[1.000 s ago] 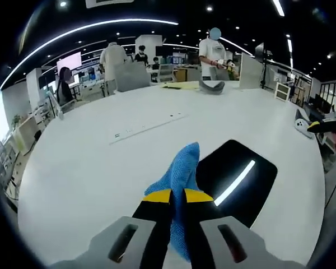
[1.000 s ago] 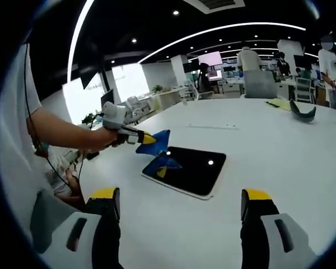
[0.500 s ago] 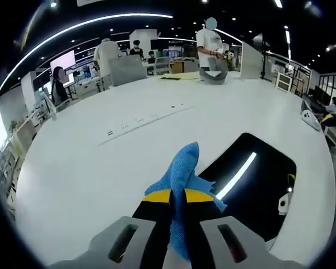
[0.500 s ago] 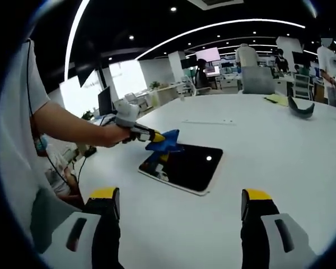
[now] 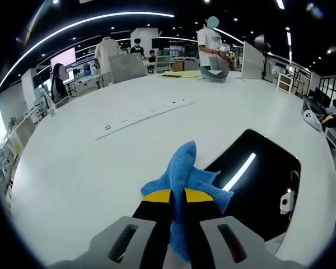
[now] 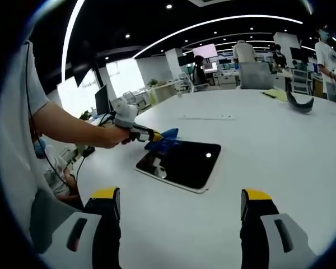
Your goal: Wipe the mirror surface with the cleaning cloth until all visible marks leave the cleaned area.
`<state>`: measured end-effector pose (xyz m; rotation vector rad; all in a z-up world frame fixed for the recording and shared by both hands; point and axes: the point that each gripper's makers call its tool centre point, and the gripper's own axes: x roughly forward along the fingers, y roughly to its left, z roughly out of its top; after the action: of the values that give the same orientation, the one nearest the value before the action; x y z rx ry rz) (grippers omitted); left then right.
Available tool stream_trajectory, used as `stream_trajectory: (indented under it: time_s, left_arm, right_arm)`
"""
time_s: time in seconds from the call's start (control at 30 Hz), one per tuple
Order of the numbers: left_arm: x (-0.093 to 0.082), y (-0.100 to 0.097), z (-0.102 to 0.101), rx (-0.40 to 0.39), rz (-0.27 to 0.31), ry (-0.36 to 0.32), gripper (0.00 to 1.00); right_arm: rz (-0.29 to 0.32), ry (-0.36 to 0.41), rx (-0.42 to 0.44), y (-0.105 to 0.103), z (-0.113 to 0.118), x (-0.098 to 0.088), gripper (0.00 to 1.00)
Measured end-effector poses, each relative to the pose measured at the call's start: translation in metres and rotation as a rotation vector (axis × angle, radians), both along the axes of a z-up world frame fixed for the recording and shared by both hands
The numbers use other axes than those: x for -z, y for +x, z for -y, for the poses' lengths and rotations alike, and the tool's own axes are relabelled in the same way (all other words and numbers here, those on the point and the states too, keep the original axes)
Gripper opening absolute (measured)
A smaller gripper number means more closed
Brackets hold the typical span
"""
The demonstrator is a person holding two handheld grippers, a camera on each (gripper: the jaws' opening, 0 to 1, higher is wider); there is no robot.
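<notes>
A blue mesh cleaning cloth (image 5: 185, 174) sticks out from between my left gripper's (image 5: 177, 196) yellow-tipped jaws, which are shut on it. The cloth rests on the near left edge of a dark rectangular mirror (image 5: 257, 185) lying flat on the white table; the glass reflects a ceiling light strip. In the right gripper view the mirror (image 6: 182, 163) lies ahead at centre, with the left gripper (image 6: 151, 136) and the cloth (image 6: 163, 141) at its far left corner, held by a person's hand (image 6: 109, 136). My right gripper (image 6: 179, 204) stands open above the table, short of the mirror.
The round white table (image 5: 89, 162) carries a long white power strip (image 5: 140, 115) and, far off, a dark curved object (image 5: 214, 74) beside yellow papers. Several people stand or sit beyond the table's far edge. A person's arm (image 6: 50, 126) reaches in at left.
The left gripper with the cloth has moved down onto the mirror's left edge. In the right gripper view, the cloth dropped from above the glass to its far left corner.
</notes>
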<state>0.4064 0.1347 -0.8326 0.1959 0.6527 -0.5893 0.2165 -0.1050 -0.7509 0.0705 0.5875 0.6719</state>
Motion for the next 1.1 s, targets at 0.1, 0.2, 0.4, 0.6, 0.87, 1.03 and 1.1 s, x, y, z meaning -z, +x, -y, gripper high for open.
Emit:
stream_trajectory:
  time_s: [0.1,0.2,0.4,0.6,0.87,1.03,1.1]
  left_arm:
    - [0.0,0.0,0.0,-0.003,0.001,0.0,0.04]
    - [0.0,0.0,0.0,-0.011,0.003,0.0,0.04]
    - [0.0,0.0,0.0,-0.011,0.005,0.003,0.04]
    - [0.0,0.001,0.0,-0.016,0.009,0.009,0.04]
    - [0.0,0.001,0.004,-0.011,0.015,0.022,0.04]
    - [0.0,0.001,0.005,-0.01,0.014,0.023,0.04]
    - [0.0,0.001,0.006,-0.005,0.014,0.025,0.04]
  right_arm:
    - [0.008,0.003,-0.007,0.002,-0.003,-0.002,0.86]
    - [0.008,0.009,-0.01,0.002,-0.005,-0.003,0.87]
    - [0.005,0.013,-0.014,0.002,-0.006,-0.003,0.87]
    - [0.006,0.019,0.001,0.003,-0.002,-0.003,0.92]
    - [0.004,0.023,0.016,0.003,0.004,-0.002,0.91]
    - [-0.001,0.025,0.02,0.003,0.005,0.0,0.91]
    - [-0.002,0.027,0.023,0.003,0.005,0.0,0.91]
